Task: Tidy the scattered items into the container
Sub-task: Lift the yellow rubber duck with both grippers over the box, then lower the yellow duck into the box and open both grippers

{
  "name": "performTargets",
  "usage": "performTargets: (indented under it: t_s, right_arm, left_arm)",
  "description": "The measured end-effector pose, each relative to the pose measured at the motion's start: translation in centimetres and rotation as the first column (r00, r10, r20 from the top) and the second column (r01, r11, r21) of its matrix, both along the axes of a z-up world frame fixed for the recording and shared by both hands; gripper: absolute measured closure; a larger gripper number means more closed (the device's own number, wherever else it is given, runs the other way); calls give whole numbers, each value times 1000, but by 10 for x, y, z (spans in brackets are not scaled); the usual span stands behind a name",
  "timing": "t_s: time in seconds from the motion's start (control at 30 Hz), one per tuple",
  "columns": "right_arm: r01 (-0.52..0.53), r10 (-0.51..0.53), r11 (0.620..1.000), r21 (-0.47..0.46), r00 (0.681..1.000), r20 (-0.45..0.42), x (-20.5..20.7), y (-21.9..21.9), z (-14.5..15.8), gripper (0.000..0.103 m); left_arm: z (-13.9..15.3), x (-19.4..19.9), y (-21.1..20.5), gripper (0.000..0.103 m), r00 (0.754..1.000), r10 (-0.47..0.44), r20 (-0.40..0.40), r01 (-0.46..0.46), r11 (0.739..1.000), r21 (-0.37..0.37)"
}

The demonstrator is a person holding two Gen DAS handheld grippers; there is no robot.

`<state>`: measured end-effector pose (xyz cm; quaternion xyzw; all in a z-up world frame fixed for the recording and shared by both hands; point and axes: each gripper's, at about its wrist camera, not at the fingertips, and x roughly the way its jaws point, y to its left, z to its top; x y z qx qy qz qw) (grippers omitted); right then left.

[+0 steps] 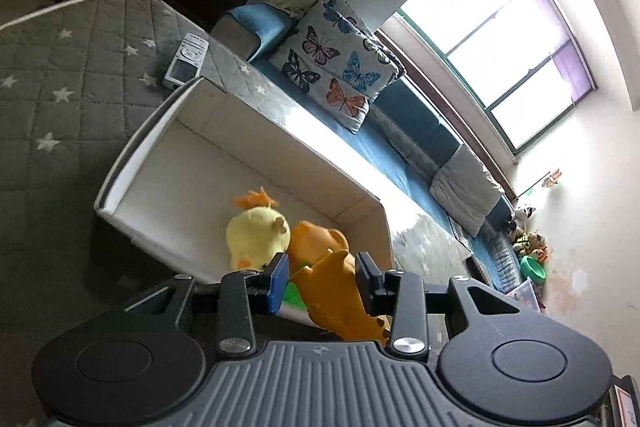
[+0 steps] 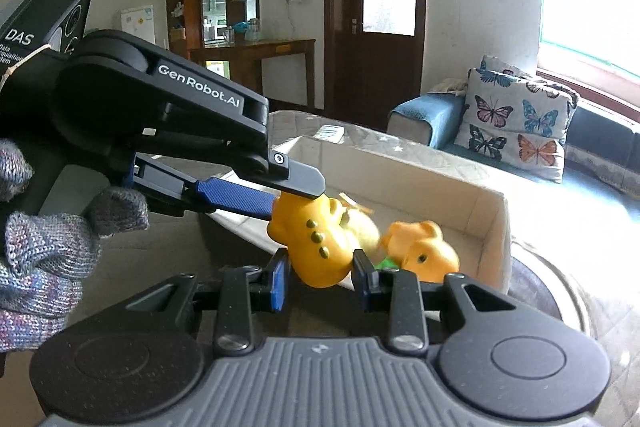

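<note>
Over the white box (image 2: 494,227) | both tools pinching orange toy dinosaur (image 2: 320,247) | head toward box

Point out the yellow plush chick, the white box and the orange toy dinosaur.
yellow plush chick (image 1: 256,237), left wrist view, on its round head.
white box (image 1: 224,143), left wrist view, on its inner far wall.
orange toy dinosaur (image 2: 320,247), right wrist view, on its spotted body between the right gripper's fingers.

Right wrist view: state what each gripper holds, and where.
Both hold the orange toy: right gripper around its middle, left gripper at its upper end.
</note>
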<state>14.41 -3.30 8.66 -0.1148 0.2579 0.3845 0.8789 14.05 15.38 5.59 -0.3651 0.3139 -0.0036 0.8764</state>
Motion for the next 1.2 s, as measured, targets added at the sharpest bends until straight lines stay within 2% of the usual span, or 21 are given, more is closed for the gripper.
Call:
performTargets:
  t_s: [0.4, 0.67, 0.8, 1.13, 1.2]
  right_arm:
    - [61, -64, 998, -34, 994, -86, 43, -12, -19, 72]
    - [86, -88, 996, -19, 992, -91, 43, -22, -22, 69]
    - [114, -115, 993, -23, 990, -79, 41, -27, -23, 59]
    - [178, -177, 984, 9, 982, -66, 46, -40, -17, 58]
    - [201, -201, 980, -14, 978, -55, 48, -38, -18, 58]
  left_arm:
    - [-29, 44, -15, 69, 997, -52, -55, 51, 998, -24]
    - [-32, 42, -16, 69, 996, -49, -71, 48, 999, -10]
    - [-32, 39, -18, 69, 996, -50, -73, 50, 999, -5]
    - [-28, 34, -24, 69, 996, -54, -70, 54, 999, 3]
    - [-27, 33, -25, 69, 996, -60, -69, 60, 998, 9]
